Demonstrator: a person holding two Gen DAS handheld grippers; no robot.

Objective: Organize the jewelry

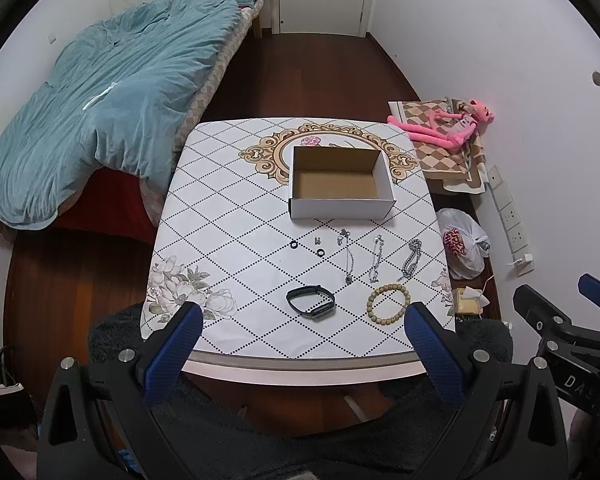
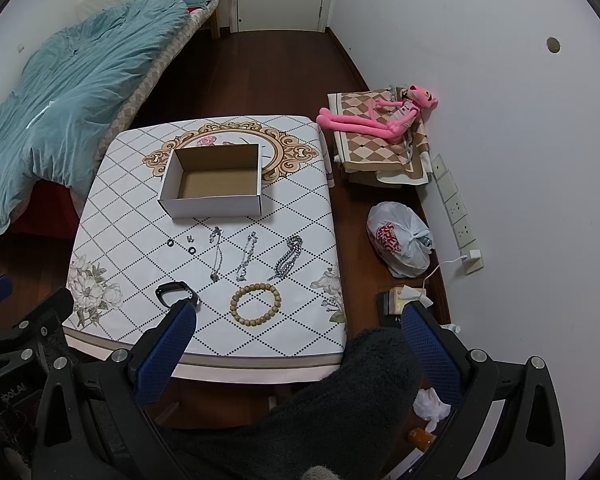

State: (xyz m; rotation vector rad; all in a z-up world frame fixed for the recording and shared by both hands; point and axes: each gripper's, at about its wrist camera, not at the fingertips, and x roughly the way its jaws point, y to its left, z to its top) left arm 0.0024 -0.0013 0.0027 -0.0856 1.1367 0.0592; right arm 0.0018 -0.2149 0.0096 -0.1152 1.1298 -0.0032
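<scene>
An empty open cardboard box (image 1: 340,182) (image 2: 214,184) stands on the patterned table (image 1: 228,240) (image 2: 112,208). In front of it lie two black rings (image 1: 294,245) (image 2: 170,243), a small earring (image 1: 317,240), a pendant necklace (image 1: 347,256) (image 2: 217,254), a silver bracelet (image 1: 375,258) (image 2: 246,256) and a chunky chain (image 1: 411,259) (image 2: 288,258). Nearer lie a black watch band (image 1: 311,302) (image 2: 176,292) and a wooden bead bracelet (image 1: 388,305) (image 2: 256,306). My left gripper (image 1: 302,314) is open and empty above the table's near edge. My right gripper (image 2: 300,316) is open and empty, and it also shows in the left wrist view (image 1: 556,312).
A bed with a teal duvet (image 1: 100,120) lies left of the table. A pink plush toy (image 1: 444,128) (image 2: 372,118) lies on folded cloth by the right wall. A white plastic bag (image 1: 462,244) (image 2: 400,240) and a power strip (image 2: 458,216) are on the floor at the right.
</scene>
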